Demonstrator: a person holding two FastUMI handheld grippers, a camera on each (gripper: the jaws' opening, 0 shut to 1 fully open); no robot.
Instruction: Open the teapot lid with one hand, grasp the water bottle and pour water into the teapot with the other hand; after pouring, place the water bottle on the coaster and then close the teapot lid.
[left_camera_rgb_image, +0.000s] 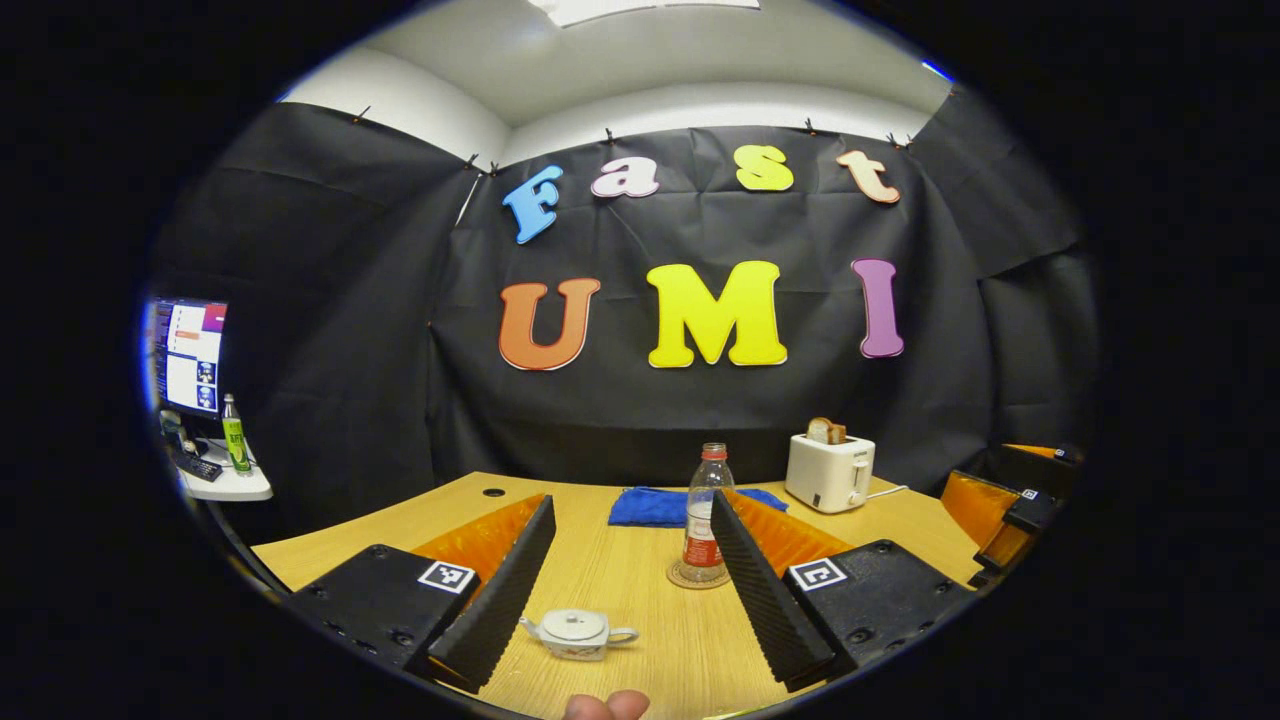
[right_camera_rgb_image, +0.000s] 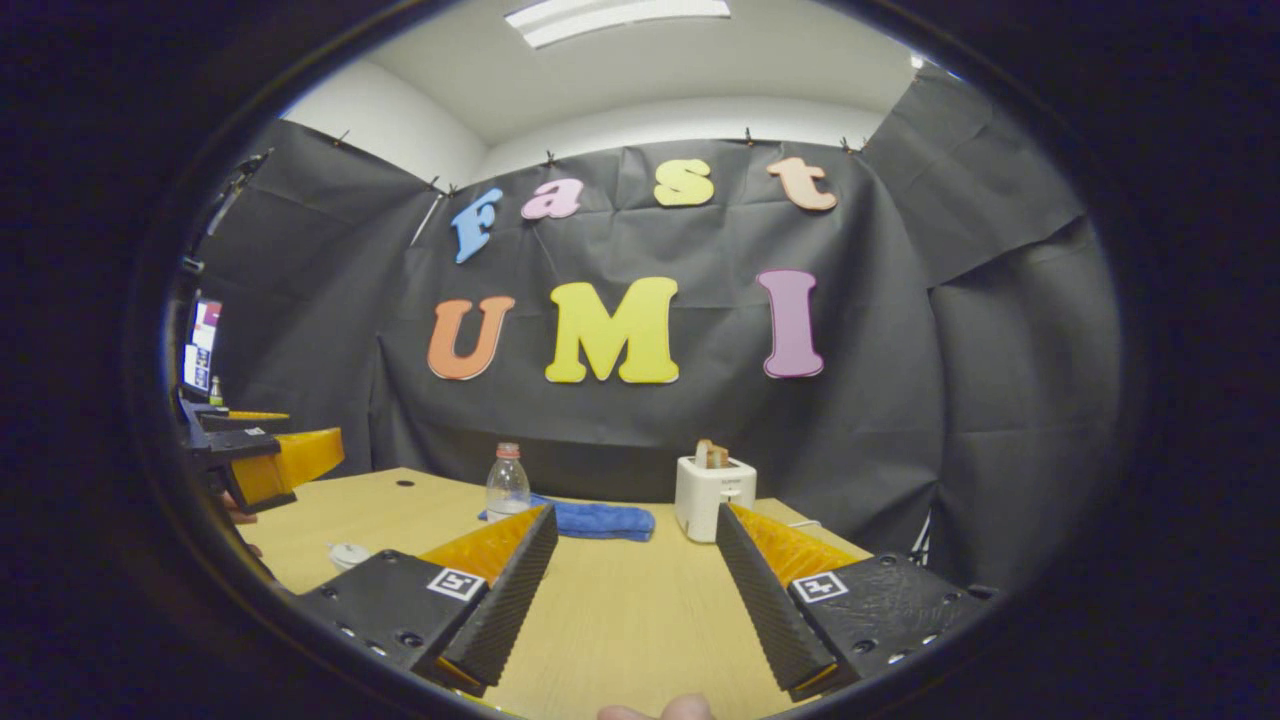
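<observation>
Both tools, left tool (left_camera_rgb_image: 630, 610) and right tool (right_camera_rgb_image: 630, 610), gape wide, holding nothing. The teapot (left_camera_rgb_image: 577, 633) sits at 6 o'clock on the surface (left_camera_rgb_image: 620, 570); probably fragile, take its lid knob. The water bottle (left_camera_rgb_image: 706, 520), at 12 o'clock on its coaster (left_camera_rgb_image: 676, 576), looks light and slippery; grip mid-body.

- Ceiling panel (right_camera_rgb_image: 615, 18) lights both views evenly; soft shadows on table (left_camera_rgb_image: 610, 585).
- Sharp centre, strong fisheye bending and dimming toward edges.
</observation>
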